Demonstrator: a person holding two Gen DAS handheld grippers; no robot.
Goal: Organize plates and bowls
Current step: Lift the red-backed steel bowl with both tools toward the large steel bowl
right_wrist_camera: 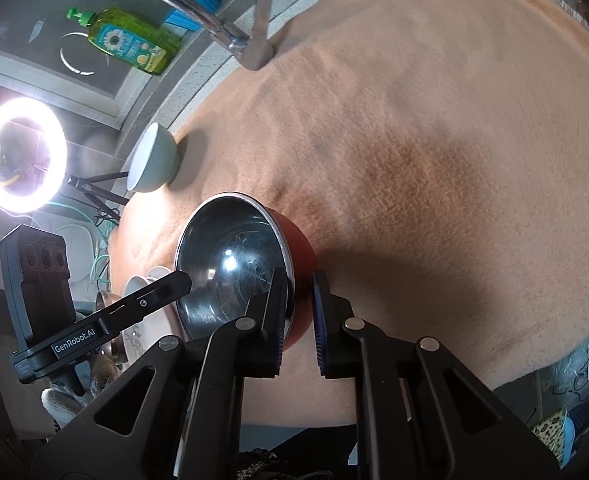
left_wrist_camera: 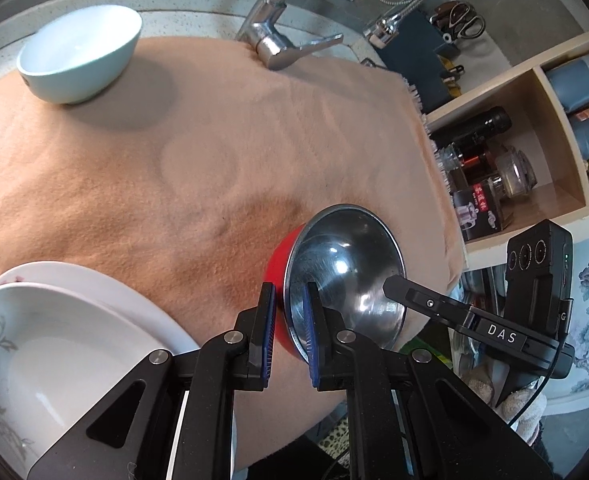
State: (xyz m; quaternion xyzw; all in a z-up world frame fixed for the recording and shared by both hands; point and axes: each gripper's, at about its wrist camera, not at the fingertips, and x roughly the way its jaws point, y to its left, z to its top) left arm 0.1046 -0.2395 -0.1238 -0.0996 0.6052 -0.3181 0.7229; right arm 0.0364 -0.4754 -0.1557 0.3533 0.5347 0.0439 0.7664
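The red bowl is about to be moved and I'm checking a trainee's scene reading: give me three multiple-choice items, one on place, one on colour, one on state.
1. Where does the pale blue bowl stand?
A. on the tan cloth, far from the grippers
B. inside the red bowl
C. on the shelf

2. What is the inside of the red bowl?
A. white
B. shiny metal
C. green

3. How do the grippers meet the red bowl?
A. both hang clear of it
B. only the left touches it
C. the left gripper and right gripper each straddle its rim

Answers: 1 A, it sits on the cloth near the faucet. 2 B, the inside mirrors light. 3 C, each has one finger inside, one outside.
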